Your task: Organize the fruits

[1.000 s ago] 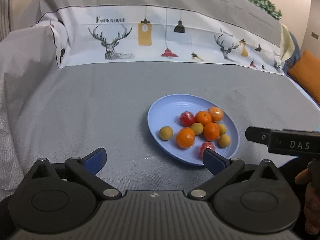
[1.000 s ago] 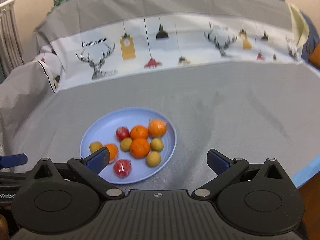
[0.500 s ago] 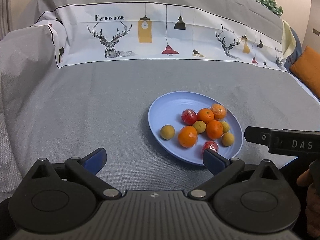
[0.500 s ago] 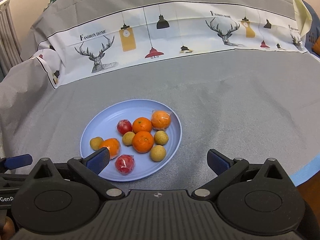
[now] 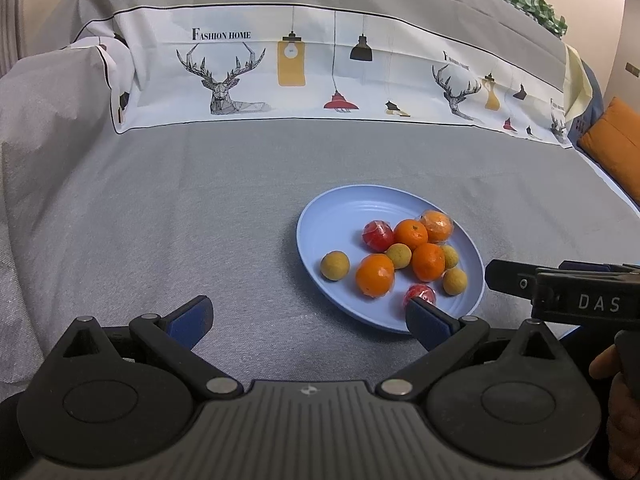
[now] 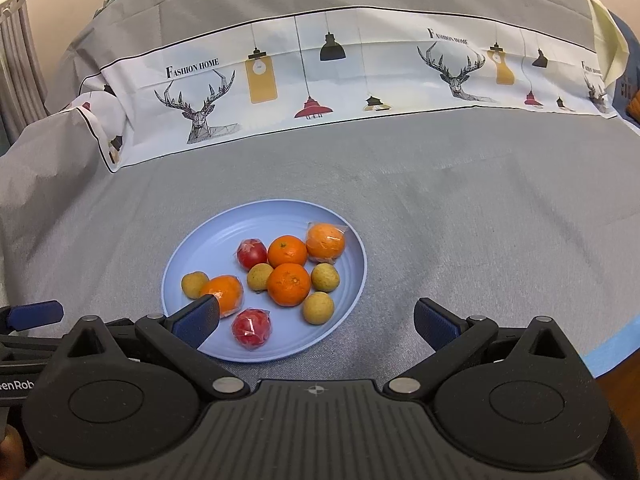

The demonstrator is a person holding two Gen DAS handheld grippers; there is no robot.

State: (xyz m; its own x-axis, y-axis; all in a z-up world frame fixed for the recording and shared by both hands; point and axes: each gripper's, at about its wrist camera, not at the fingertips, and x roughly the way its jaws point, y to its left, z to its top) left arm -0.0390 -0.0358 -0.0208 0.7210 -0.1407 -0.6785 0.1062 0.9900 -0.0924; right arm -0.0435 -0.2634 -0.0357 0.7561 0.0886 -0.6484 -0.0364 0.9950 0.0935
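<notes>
A light blue plate [image 5: 344,208] [image 6: 212,240] sits on the grey cloth and holds several fruits: oranges [image 5: 429,262] [image 6: 289,284], two red wrapped fruits [image 5: 377,235] [image 6: 252,327] and small yellow-brown fruits [image 5: 335,265] [image 6: 318,307]. My left gripper [image 5: 308,320] is open and empty, just short of the plate's near left edge. My right gripper [image 6: 316,318] is open and empty over the plate's near edge. Its side shows in the left wrist view [image 5: 560,292].
The grey cloth [image 5: 180,208] covers the table. A white printed band with deer and lamps [image 5: 300,76] runs along the back. An orange cushion [image 5: 612,148] lies at far right. Blue tape [image 6: 612,352] marks the table's right edge.
Both grippers have drawn slightly closer to the plate and tilted a little down. The fruits have not moved. Both stay open.
</notes>
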